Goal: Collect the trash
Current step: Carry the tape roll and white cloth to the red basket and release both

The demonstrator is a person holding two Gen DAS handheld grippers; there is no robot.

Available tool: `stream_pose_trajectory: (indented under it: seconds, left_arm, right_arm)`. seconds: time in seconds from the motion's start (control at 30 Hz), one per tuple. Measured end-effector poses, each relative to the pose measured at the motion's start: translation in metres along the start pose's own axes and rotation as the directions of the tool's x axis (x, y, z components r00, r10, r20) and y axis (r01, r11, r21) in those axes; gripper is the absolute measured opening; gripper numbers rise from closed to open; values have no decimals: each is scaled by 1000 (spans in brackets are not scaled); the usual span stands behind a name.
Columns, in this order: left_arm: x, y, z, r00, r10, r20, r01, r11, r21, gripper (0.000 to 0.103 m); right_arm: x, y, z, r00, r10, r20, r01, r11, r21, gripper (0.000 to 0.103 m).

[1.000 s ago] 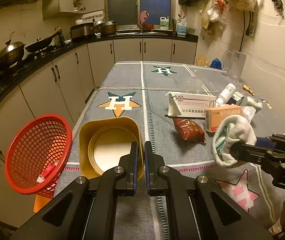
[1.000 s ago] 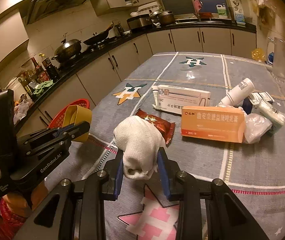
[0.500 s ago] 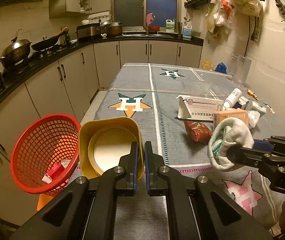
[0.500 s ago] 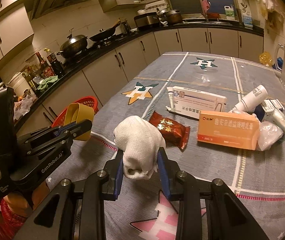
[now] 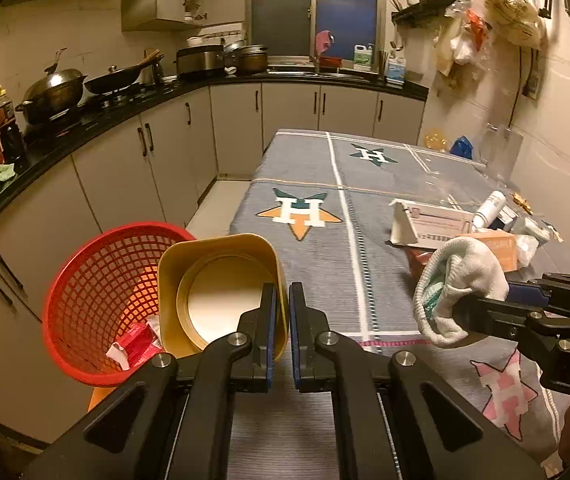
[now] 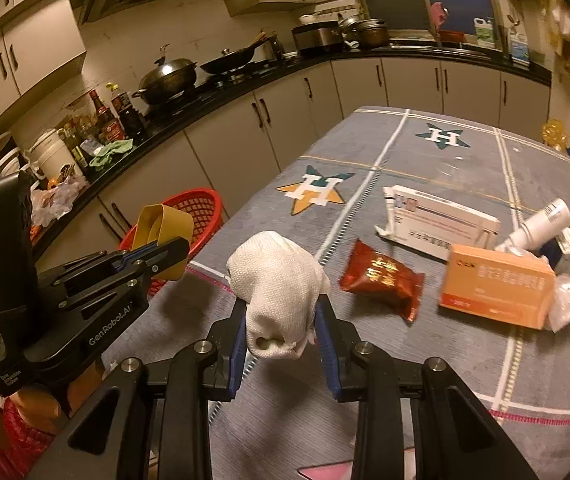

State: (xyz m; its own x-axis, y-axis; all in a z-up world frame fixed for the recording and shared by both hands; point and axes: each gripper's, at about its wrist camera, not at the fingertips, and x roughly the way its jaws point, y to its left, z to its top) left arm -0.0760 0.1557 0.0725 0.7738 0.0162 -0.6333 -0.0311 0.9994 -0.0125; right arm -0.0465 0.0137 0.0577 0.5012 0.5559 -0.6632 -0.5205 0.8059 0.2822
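Observation:
My left gripper [image 5: 281,312] is shut on the wall of a yellow tub [image 5: 221,280], which is tipped on its side with its mouth facing me, right beside a red mesh basket [image 5: 105,288]. The basket holds a red and white wrapper [image 5: 135,346]. My right gripper [image 6: 281,332] is shut on a bundled white cloth [image 6: 277,280], held above the grey star-print tablecloth [image 6: 405,152]. In the right wrist view the left gripper [image 6: 161,256] and yellow tub [image 6: 163,224] stand in front of the basket [image 6: 201,208]. The cloth [image 5: 461,276] also shows at the right of the left wrist view.
On the table lie a dark red snack packet [image 6: 381,280], an orange box [image 6: 497,288], a long white box [image 6: 441,220], a white bottle [image 6: 541,224] and small packets at the right. A kitchen counter [image 5: 85,128] with pots runs along the left.
Both grippers have drifted sideways toward the basket side of the table, carrying the tub and the cloth. The table items have slid right in both views. Both grips are unchanged.

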Motion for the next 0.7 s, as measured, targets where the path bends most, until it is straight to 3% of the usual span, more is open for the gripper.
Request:
stream_pose_trajectory:
  seconds: [0.43,0.7]
  left_arm:
    - [1,43,-1,999,46,2,-46,997,-68,6]
    - [3,88,-2,996,94,0,-93,987,-129,6]
  right_arm:
    - [35,36,23,997,57,-59,-60,997,-52,35]
    - [62,67,46,991,95,-97,-103,991,-85,35]
